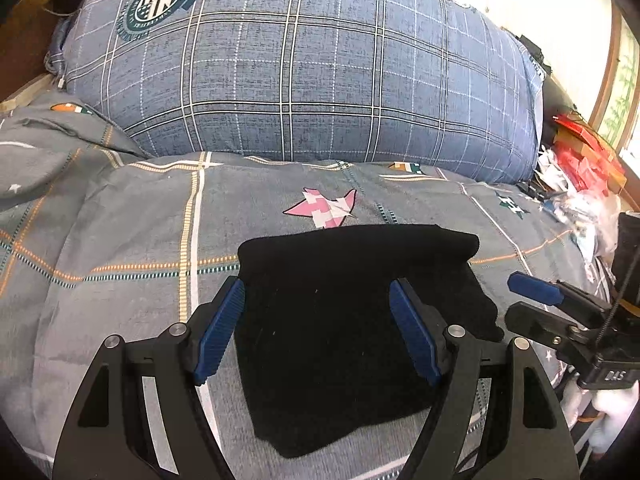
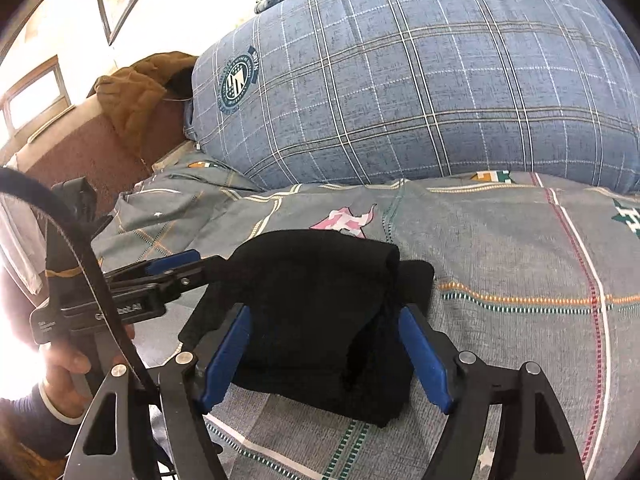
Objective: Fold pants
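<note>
The black pants [image 1: 352, 320] lie folded into a compact bundle on the grey patterned bedspread [image 1: 132, 240]. My left gripper [image 1: 317, 285] hovers over the bundle with its blue pads spread wide, one at the left edge and one over the right part, gripping nothing. In the right wrist view the pants [image 2: 312, 312] show a thicker rolled fold along the far side. There my right gripper [image 2: 323, 311] also stands open, straddling the bundle. Each gripper shows in the other's view: the right gripper [image 1: 514, 296] at the bundle's right, the left gripper [image 2: 200, 268] at its left.
A big blue plaid duvet [image 1: 304, 64] is piled behind the pants. A brown jacket [image 2: 136, 92] hangs over the reddish headboard [image 2: 92, 152] at the left. Red packets and loose clutter [image 1: 580, 164] lie off the bed's right side. A person's hand [image 2: 68, 364] holds the left gripper.
</note>
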`<act>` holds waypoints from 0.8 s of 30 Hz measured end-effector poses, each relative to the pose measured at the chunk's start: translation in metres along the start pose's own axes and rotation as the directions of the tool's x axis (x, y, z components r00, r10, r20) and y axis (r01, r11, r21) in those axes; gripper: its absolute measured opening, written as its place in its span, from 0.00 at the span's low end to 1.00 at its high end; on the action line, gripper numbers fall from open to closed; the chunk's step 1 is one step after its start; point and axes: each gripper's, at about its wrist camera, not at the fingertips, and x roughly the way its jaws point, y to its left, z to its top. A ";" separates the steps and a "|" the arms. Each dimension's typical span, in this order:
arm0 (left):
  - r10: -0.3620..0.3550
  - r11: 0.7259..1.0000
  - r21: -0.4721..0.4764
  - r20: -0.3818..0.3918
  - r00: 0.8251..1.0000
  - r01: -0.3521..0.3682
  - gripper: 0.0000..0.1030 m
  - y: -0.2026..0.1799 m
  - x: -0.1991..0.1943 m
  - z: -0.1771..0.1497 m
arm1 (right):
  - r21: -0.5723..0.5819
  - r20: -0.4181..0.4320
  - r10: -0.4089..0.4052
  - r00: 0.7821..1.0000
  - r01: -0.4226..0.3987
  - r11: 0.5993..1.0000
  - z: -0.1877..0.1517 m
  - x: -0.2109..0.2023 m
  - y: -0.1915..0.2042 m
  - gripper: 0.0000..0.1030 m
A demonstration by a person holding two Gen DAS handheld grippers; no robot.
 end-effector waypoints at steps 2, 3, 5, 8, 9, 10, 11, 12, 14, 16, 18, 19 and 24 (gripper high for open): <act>0.008 1.000 -0.010 0.000 1.000 -0.008 0.73 0.004 -0.002 -0.002 | 0.003 -0.016 -0.010 1.000 0.010 1.000 -0.001 0.002 0.000 0.72; 0.010 1.000 -0.013 -0.001 1.000 -0.010 0.73 0.006 -0.002 -0.003 | 0.002 -0.019 -0.015 1.000 0.015 1.000 -0.001 0.002 0.000 0.72; 0.022 0.999 -0.024 -0.007 1.000 -0.022 0.73 0.010 -0.003 -0.006 | 0.000 -0.015 -0.015 1.000 0.015 1.000 -0.001 0.002 0.001 0.72; 0.036 0.998 -0.041 -0.017 0.999 -0.037 0.73 0.015 -0.003 -0.011 | 0.009 -0.010 -0.021 1.000 0.021 1.000 -0.001 0.001 0.000 0.73; 0.038 0.998 -0.046 -0.019 0.999 -0.039 0.73 0.017 -0.003 -0.012 | 0.014 -0.009 -0.023 1.000 0.023 1.000 0.000 0.001 -0.001 0.73; 0.040 0.998 -0.051 -0.019 0.999 -0.041 0.73 0.019 -0.003 -0.013 | 0.021 -0.009 -0.026 1.000 0.026 0.999 0.000 0.001 -0.002 0.73; 0.044 0.997 -0.055 -0.020 0.999 -0.045 0.73 0.021 -0.003 -0.014 | 0.024 -0.010 -0.027 1.000 0.028 0.999 0.000 0.001 -0.003 0.74; 0.048 0.997 -0.060 -0.020 0.999 -0.049 0.73 0.021 -0.003 -0.015 | 0.025 -0.012 -0.030 0.999 0.030 0.999 0.000 0.002 -0.004 0.74; 0.054 0.996 -0.067 -0.022 0.998 -0.055 0.73 0.024 -0.002 -0.016 | 0.025 -0.018 -0.041 0.999 0.041 0.999 0.000 0.003 -0.004 0.74; 0.054 0.996 -0.073 -0.028 0.998 -0.056 0.73 0.026 -0.001 -0.017 | 0.028 -0.025 -0.047 0.999 0.048 0.998 0.000 0.005 -0.006 0.75; 0.053 0.995 -0.077 -0.030 0.998 -0.055 0.73 0.028 0.000 -0.018 | 0.031 -0.032 -0.052 0.998 0.053 0.998 0.000 0.007 -0.006 0.76; 0.053 0.995 -0.079 -0.032 0.998 -0.056 0.73 0.029 0.000 -0.018 | 0.033 -0.036 -0.054 0.998 0.055 0.998 0.000 0.008 -0.007 0.77; 0.044 0.995 -0.089 -0.039 0.998 -0.048 0.73 0.033 0.002 -0.019 | 0.039 -0.050 -0.057 0.997 0.059 0.998 -0.002 0.013 -0.009 0.77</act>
